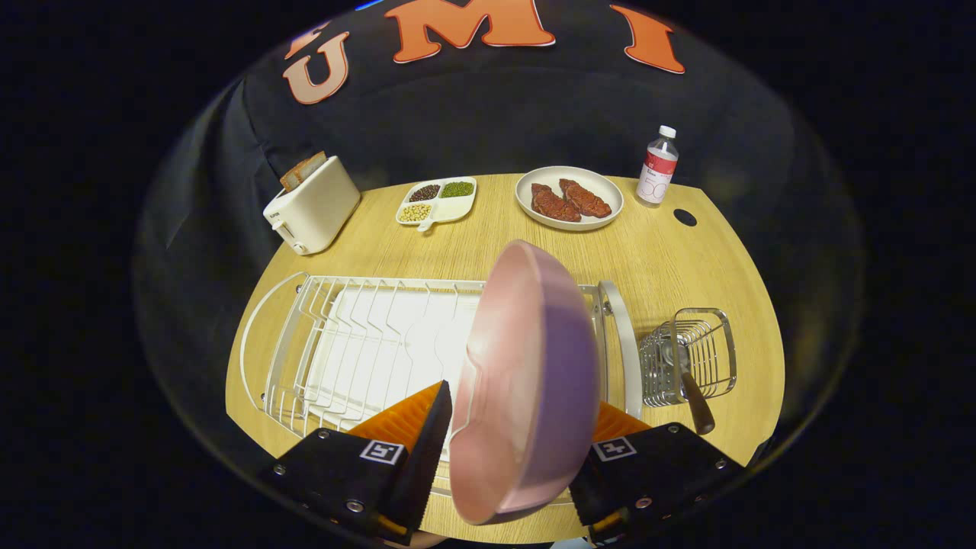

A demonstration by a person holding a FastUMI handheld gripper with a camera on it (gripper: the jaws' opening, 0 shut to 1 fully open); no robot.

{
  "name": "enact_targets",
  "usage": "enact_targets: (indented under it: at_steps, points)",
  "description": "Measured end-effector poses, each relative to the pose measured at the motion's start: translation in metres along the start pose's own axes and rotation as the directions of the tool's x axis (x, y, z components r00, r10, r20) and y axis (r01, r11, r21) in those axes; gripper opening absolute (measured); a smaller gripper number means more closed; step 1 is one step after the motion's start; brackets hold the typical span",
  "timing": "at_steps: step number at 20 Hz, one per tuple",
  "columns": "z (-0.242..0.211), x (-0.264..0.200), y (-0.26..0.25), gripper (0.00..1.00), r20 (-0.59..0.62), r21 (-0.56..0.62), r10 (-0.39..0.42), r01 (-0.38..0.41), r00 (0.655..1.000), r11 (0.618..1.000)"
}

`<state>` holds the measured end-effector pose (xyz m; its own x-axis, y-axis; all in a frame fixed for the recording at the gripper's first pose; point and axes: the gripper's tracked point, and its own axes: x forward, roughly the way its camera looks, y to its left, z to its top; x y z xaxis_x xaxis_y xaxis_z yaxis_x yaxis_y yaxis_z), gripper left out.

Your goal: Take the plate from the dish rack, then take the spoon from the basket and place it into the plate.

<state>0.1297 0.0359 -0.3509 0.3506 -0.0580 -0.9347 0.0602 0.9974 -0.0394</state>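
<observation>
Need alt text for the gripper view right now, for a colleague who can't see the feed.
The tool is shut on a pink plate, held on edge above a white dish rack on a wooden table. Right of the rack, a wire basket holds a spoon; beyond are a toaster, a divided dish, a plate of meat and a bottle.

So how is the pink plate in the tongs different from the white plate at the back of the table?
The pink plate stands on edge between the fingers of the tongs, above the dish rack; the white plate lies flat on the table, beside the bottle. The pink plate holds nothing; the white plate carries two pieces of meat. Their colours differ too. Both are round with a raised rim.
</observation>
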Motion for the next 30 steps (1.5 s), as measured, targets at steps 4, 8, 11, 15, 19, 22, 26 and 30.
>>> enact_targets:
  at_steps: [4, 8, 11, 15, 19, 22, 26, 30]
  points:
    - [-0.009, 0.004, -0.007, 0.58, -0.029, 0.007, -0.051, 0.052, 0.998, 0.999]
    - [-0.002, -0.005, -0.006, 0.42, -0.008, 0.051, -0.049, 0.049, 0.999, 0.997]
    - [0.01, -0.014, -0.015, 0.4, 0.032, 0.061, -0.096, 0.094, 0.995, 0.994]
    - [0.015, -0.019, -0.024, 0.4, 0.067, 0.071, -0.149, 0.145, 0.986, 0.987]
    - [0.024, -0.029, -0.026, 0.4, 0.113, 0.093, -0.168, 0.157, 0.979, 0.983]
    - [0.029, -0.038, -0.029, 0.4, 0.13, 0.082, -0.18, 0.17, 0.975, 0.982]
    - [0.032, -0.039, -0.035, 0.34, 0.163, 0.013, -0.233, 0.234, 0.959, 0.972]
    - [0.037, -0.04, -0.032, 0.3, 0.207, -0.094, -0.281, 0.305, 0.937, 0.948]
